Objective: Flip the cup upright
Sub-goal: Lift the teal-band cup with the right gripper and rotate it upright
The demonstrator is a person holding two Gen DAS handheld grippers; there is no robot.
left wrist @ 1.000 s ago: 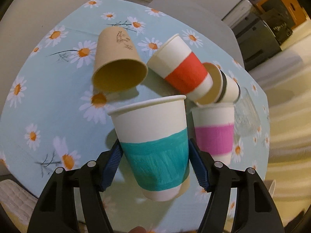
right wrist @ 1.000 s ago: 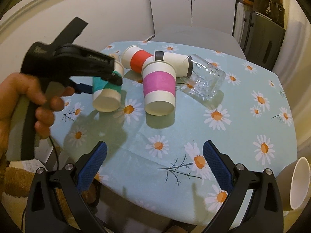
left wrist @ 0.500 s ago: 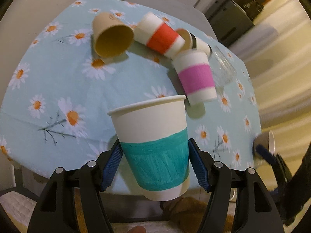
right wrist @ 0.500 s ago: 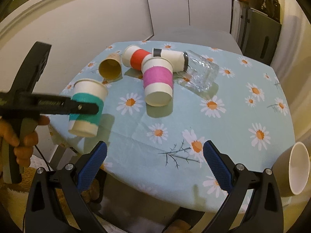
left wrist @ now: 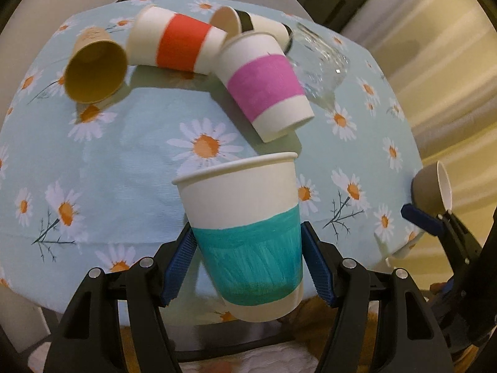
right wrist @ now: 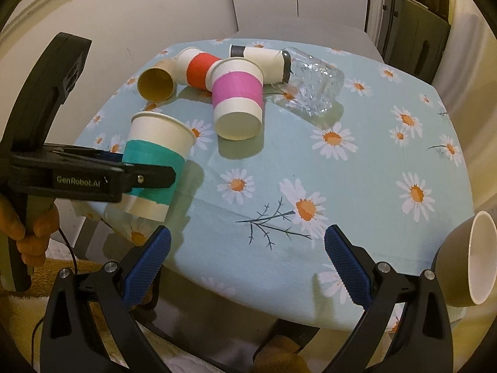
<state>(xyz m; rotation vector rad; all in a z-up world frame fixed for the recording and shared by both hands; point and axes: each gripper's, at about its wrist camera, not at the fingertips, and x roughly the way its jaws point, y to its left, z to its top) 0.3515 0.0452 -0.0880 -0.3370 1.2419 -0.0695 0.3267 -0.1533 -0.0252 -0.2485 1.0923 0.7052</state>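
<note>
My left gripper is shut on a white paper cup with a teal band. The cup is upright, mouth up, near the table's front left edge; it also shows in the right wrist view, and I cannot tell if its base touches the cloth. My right gripper is open and empty, at the table's near edge. A white cup with a pink band lies tilted further back.
A brown cup, a red-banded cup, a black-banded cup and a clear glass lie on their sides at the back of the daisy tablecloth. A tan mug sits at the right edge.
My left gripper has carried the teal cup from beside the other cups toward the front left edge and brought it upright. My right gripper has stayed open and hardly moved.
</note>
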